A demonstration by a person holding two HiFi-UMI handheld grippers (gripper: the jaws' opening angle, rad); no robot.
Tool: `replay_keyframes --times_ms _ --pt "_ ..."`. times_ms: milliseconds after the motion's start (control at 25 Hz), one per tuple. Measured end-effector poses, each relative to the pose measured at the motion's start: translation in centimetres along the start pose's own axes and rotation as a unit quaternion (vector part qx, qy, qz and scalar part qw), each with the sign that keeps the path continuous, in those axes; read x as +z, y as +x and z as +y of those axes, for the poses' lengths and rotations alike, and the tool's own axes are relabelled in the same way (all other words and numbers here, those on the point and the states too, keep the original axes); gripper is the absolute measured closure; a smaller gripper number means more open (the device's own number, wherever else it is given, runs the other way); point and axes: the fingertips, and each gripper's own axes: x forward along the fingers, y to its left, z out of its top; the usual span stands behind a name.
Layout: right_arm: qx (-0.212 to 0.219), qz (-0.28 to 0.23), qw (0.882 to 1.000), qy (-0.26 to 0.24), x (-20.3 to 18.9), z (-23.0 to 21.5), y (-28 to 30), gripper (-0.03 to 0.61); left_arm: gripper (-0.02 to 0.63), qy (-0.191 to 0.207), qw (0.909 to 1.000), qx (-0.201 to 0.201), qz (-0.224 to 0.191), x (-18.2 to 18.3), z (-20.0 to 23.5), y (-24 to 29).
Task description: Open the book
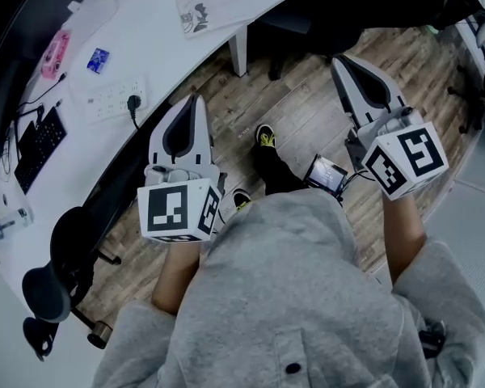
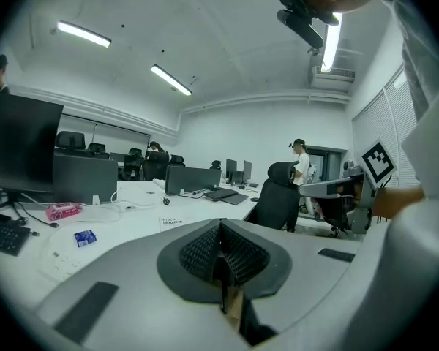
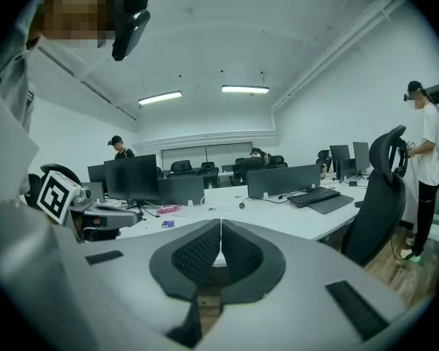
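Observation:
The book [image 1: 214,2] is a thin white booklet with print on its cover. It lies closed on the white desk [image 1: 145,51], near the desk's edge at the top of the head view. In the left gripper view the book [image 2: 177,222] shows small, beyond the jaws and a little to the left. My left gripper [image 1: 196,99] [image 2: 220,224] hangs over the wooden floor, short of the desk, with its pads together and nothing held. My right gripper [image 1: 337,59] [image 3: 220,221] is also over the floor, to the right of the desk, shut and empty.
On the desk lie a power strip [image 1: 113,97], a small blue box [image 1: 98,60], a pink object [image 1: 55,53] and a keyboard [image 1: 39,145]. A black office chair [image 1: 65,257] stands at the lower left. A white desk leg [image 1: 238,48] stands between the grippers. Another person [image 3: 428,145] stands at the right.

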Motion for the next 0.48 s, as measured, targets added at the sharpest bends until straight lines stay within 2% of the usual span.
replay_keyframes --times_ms 480 --pt "0.031 0.002 0.999 0.028 0.4 -3.4 5.6 0.551 0.603 0.009 0.9997 0.022 0.007 2.7 1.1 6.9"
